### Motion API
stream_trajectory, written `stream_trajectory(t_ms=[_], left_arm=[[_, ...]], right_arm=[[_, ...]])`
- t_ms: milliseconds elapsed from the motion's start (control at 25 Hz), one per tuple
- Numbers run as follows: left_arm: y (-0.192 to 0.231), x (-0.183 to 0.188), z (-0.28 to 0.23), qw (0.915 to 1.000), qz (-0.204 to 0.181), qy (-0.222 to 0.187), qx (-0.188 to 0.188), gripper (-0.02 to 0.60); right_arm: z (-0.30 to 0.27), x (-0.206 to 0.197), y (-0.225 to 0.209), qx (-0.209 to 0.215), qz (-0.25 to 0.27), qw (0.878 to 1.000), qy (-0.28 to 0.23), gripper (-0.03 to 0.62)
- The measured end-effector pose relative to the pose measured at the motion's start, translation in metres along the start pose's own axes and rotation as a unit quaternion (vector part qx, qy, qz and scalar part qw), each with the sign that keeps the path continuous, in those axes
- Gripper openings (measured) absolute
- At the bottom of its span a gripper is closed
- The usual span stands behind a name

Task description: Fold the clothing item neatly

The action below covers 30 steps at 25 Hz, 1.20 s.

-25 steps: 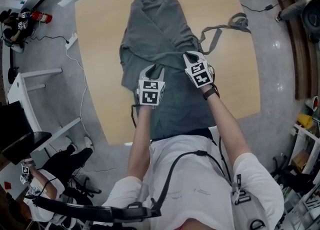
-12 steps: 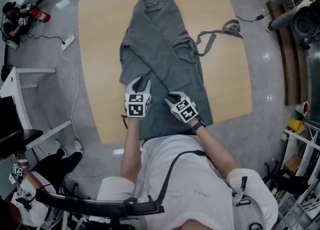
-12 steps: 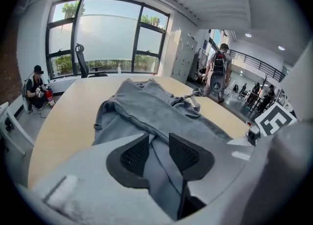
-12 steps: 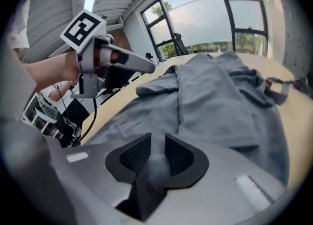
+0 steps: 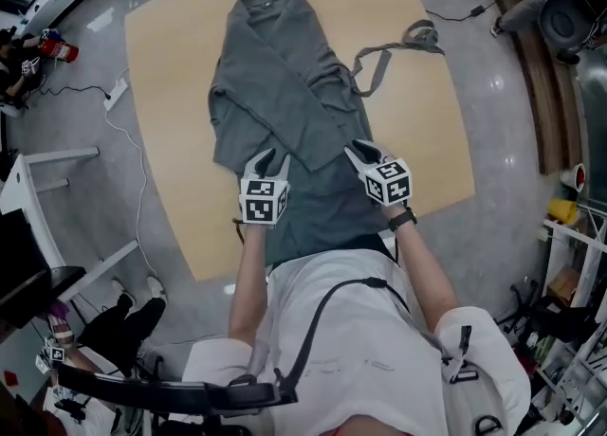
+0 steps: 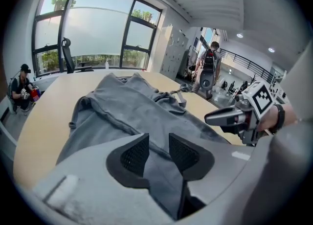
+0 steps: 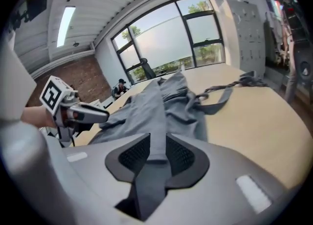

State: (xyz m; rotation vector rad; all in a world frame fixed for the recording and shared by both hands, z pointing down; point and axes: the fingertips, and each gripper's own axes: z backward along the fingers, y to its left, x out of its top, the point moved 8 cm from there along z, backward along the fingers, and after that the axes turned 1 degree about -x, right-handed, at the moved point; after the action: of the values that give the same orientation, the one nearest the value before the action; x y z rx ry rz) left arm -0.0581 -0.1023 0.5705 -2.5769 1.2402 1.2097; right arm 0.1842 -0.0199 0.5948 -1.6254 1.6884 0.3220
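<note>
Step in hand, as judged: taking up the lower part of the dark grey wrap-front cloth robe (image 5: 285, 112) for a fold.

The robe lies lengthwise at frame centre on the light wooden table (image 5: 171, 93), collar at top, front panels crossed, and its grey fabric belt (image 5: 384, 55) trails at upper right.

The left gripper (image 5: 270, 159) hovers with jaws apart, gripping nothing.

The right gripper (image 5: 363, 150) has a fold between both pads; its jaws have just been opening.

Next move: secure both grips evenly
</note>
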Motion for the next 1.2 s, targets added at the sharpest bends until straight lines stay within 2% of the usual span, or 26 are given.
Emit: stream_trajectory(t_ms=[320,440,560,600,680,720,760,840,1040,1120,1200], left_arm=[[-0.035,0.043,-0.055,0.997,-0.038,0.025,-0.063,0.13],[-0.049,0.056,-0.073,0.9948,-0.051,0.035,-0.081,0.13],[-0.059,0.062,-0.085,0.993,-0.06,0.047,-0.09,0.13],[-0.062,0.062,-0.087,0.9924,-0.062,0.052,-0.092,0.13],[-0.065,0.058,-0.091,0.9915,-0.066,0.063,-0.093,0.13],[-0.065,0.055,-0.094,0.9911,-0.069,0.068,-0.091,0.13],[-0.064,0.053,-0.097,0.9908,-0.072,0.073,-0.088,0.13],[-0.061,0.05,-0.101,0.9907,-0.072,0.08,-0.083,0.13],[-0.057,0.041,-0.102,0.9913,-0.043,0.091,-0.085,0.13],[-0.055,0.041,-0.098,0.9917,-0.043,0.09,-0.082,0.13],[-0.054,0.041,-0.093,0.9927,-0.036,0.084,-0.078,0.13]], right_arm=[[0.037,0.052,-0.172,-0.103,-0.048,0.993,-0.03,0.14],[0.044,0.07,-0.242,-0.145,-0.038,0.989,-0.015,0.154],[0.038,0.099,-0.301,-0.168,-0.02,0.986,0.002,0.201],[0.033,0.109,-0.315,-0.165,-0.007,0.986,0.011,0.233],[0.016,0.126,-0.337,-0.147,0.042,0.987,0.041,0.396],[0.006,0.134,-0.345,-0.138,0.074,0.986,0.058,0.443],[-0.004,0.143,-0.352,-0.13,0.101,0.984,0.073,0.455],[-0.024,0.159,-0.362,-0.115,0.118,0.983,0.082,0.469],[-0.064,0.174,-0.371,-0.097,0.032,0.993,0.063,0.472],[-0.07,0.175,-0.37,-0.11,0.004,0.993,0.045,0.44],[-0.069,0.175,-0.363,-0.126,-0.01,0.991,0.032,0.349]])
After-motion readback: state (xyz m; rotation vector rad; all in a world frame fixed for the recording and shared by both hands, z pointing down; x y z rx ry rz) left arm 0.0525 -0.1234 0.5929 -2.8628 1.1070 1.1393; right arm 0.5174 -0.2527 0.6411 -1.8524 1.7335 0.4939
